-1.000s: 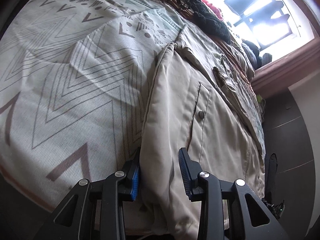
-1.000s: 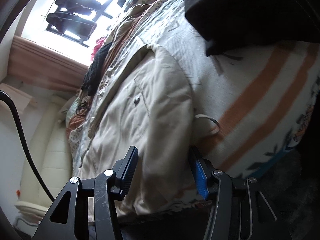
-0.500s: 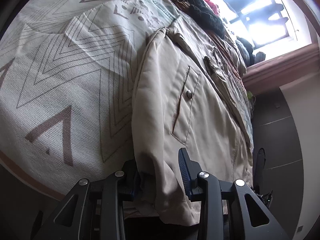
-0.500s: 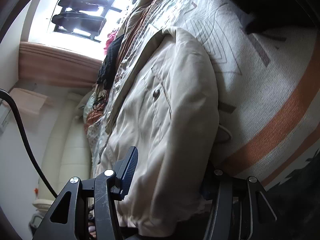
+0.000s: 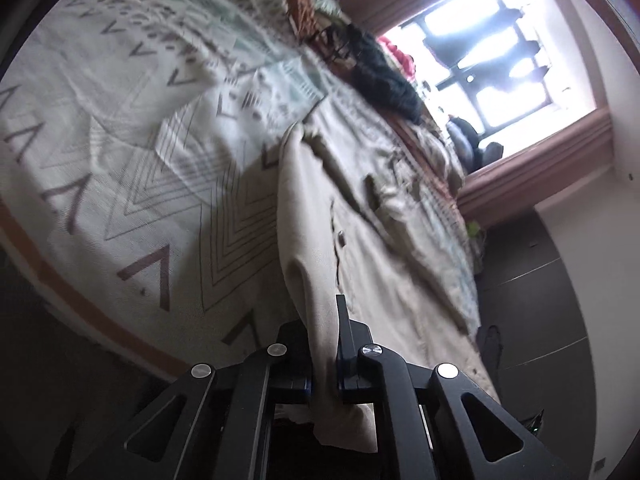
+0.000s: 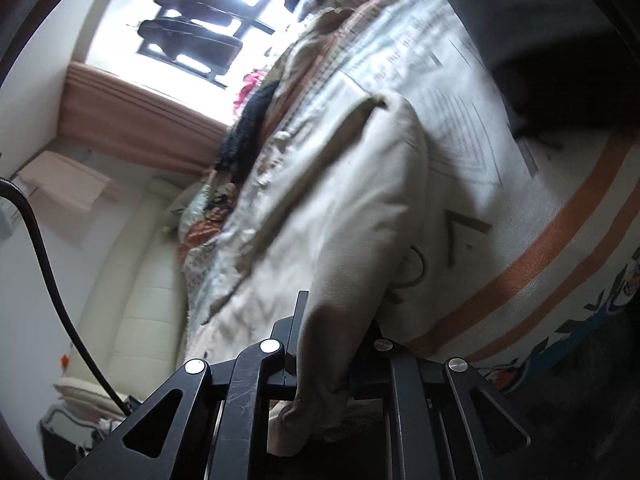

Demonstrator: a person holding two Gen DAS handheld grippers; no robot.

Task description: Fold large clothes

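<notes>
Gripping the beige jacket (image 5: 320, 216) w/ both grippers: my left gripper (image 5: 323, 354) has its fingers (image 5: 343, 332) pinched on a bunched fold at the near hem, cloth squeezed between them and hanging out below. They've just been closing, and the gap is now only as wide as the cloth. My right gripper (image 6: 326, 354) is the same at the other near corner: fingers (image 6: 299, 320) just closed in, clamped on a thicker wad of fabric that droops beneath them.

Jacket lies lengthwise on the bed's patterned blanket (image 5: 132, 152), front up, pocket flap and snap visible, its near end lifted off the blanket where I hold it. A dark knitted garment (image 5: 384, 88) sits beyond the jacket's far end, twd the window (image 5: 496, 60). A thin white cord loop (image 6: 416, 268) lies on the blanket just beside the jacket in the right view. Both views are motion-blurred, so fine detail is hard to tell.
</notes>
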